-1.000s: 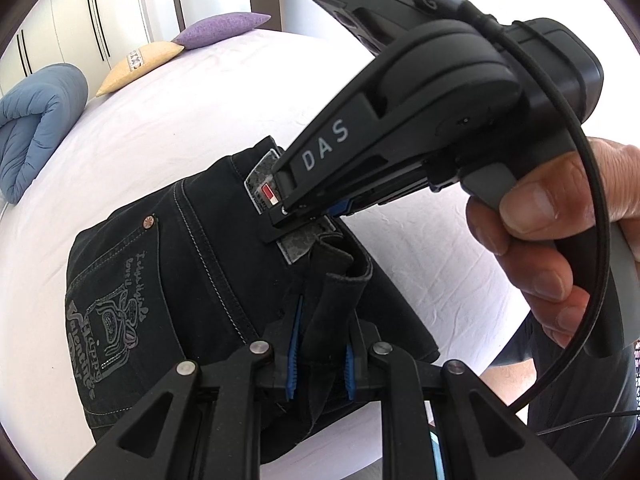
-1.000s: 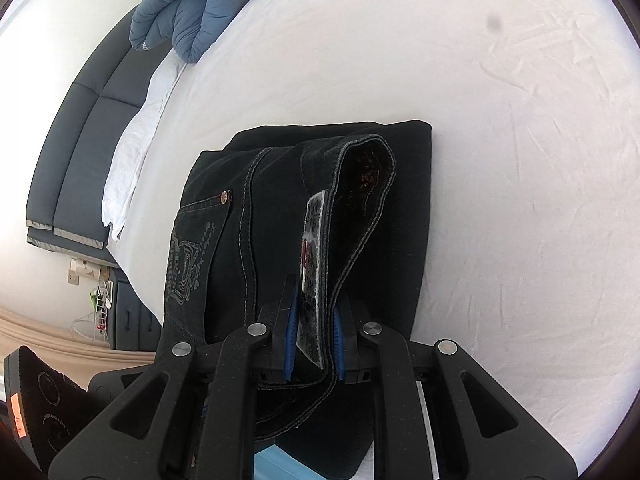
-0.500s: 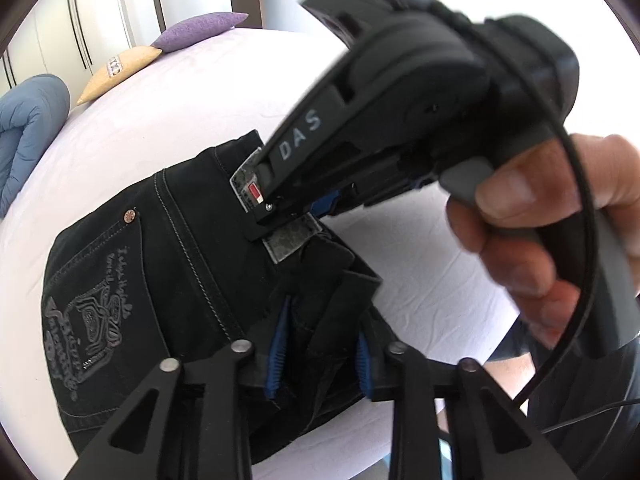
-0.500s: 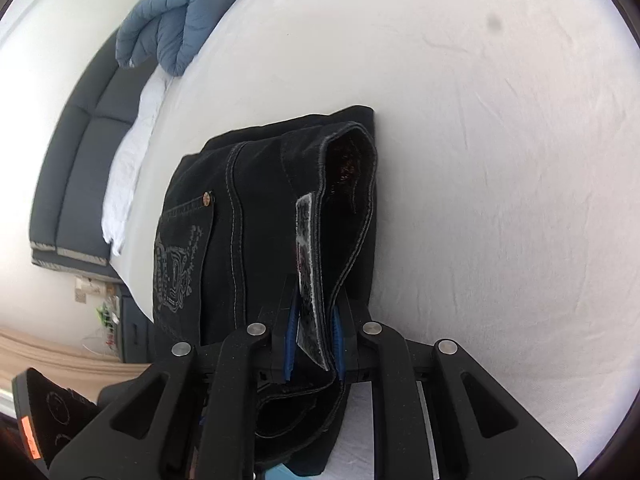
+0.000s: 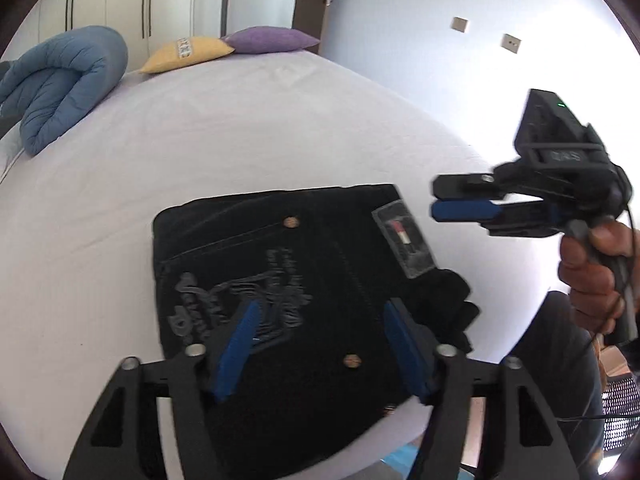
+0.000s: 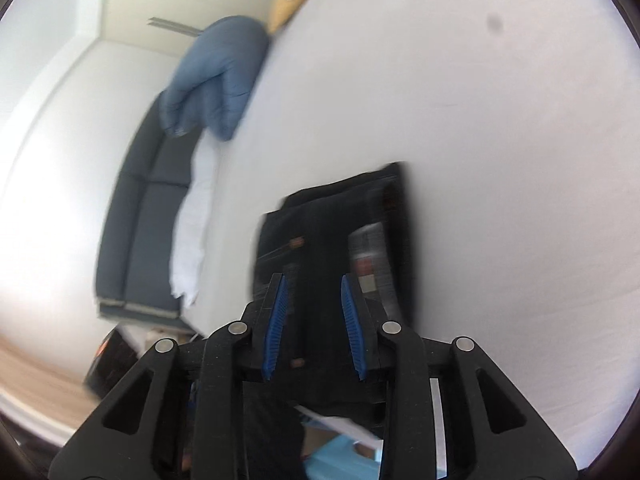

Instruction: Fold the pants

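The black pants [image 5: 288, 292] lie folded into a compact block on the white bed [image 5: 240, 128], back pocket embroidery and waist label facing up. My left gripper [image 5: 320, 320] is open and empty, lifted just above the pants. My right gripper [image 6: 314, 296] is open and empty above the near end of the pants [image 6: 332, 236]; that view is motion-blurred. The right gripper also shows in the left wrist view [image 5: 466, 202], off the pants' right edge, held by a hand.
A rolled blue duvet [image 5: 60, 80], a yellow pillow [image 5: 188, 52] and a purple pillow [image 5: 272, 40] lie at the bed's far end. A dark sofa [image 6: 136, 216] stands beside the bed. The bed's near edge runs just below the pants.
Both grippers have let go of the pants' waistband and opened. They have pulled up and back, and the right one has moved off to the right. The pants now lie flat.
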Demonstrator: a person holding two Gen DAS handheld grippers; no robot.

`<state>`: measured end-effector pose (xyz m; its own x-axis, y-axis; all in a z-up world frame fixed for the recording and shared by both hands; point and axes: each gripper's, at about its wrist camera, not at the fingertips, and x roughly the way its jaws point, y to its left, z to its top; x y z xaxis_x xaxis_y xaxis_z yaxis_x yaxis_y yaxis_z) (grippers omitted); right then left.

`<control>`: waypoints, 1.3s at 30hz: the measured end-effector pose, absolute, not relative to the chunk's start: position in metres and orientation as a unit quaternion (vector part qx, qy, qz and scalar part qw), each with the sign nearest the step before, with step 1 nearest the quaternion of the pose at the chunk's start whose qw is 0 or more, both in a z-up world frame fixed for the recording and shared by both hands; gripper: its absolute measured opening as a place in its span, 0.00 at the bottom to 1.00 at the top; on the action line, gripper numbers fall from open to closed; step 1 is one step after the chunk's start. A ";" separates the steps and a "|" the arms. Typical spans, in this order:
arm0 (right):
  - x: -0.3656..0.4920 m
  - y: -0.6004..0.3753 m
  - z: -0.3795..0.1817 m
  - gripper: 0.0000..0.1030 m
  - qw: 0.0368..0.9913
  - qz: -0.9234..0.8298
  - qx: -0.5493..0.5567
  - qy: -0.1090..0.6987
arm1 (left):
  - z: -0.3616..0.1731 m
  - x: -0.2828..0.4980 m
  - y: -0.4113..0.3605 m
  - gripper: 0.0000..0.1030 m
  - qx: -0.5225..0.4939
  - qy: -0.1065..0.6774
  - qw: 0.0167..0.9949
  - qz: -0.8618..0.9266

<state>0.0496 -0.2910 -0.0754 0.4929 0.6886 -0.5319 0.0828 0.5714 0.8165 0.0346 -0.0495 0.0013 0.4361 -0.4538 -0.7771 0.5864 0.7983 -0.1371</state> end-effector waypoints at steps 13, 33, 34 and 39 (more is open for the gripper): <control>0.025 -0.257 -0.149 0.03 0.733 0.163 0.393 0.530 | -0.060 0.060 -0.032 0.37 0.103 0.497 0.818 -0.272; -0.010 -0.242 -0.146 0.03 0.747 0.164 0.392 0.512 | -0.030 0.065 -0.023 0.37 0.087 0.467 0.834 -0.279; -0.009 -0.242 -0.147 0.02 0.745 0.163 0.395 0.512 | -0.022 0.072 -0.022 0.37 0.090 0.456 0.842 -0.274; -0.013 -0.252 -0.156 0.00 0.740 0.159 0.407 0.511 | -0.026 0.140 -0.017 0.37 0.075 0.472 0.847 -0.234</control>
<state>-0.0127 -0.2519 -0.1561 0.4272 0.6513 -0.6271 0.1801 0.6184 0.7650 0.1396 -0.0174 -0.0255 0.4455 -0.3249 -0.8342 0.4669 0.8794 -0.0932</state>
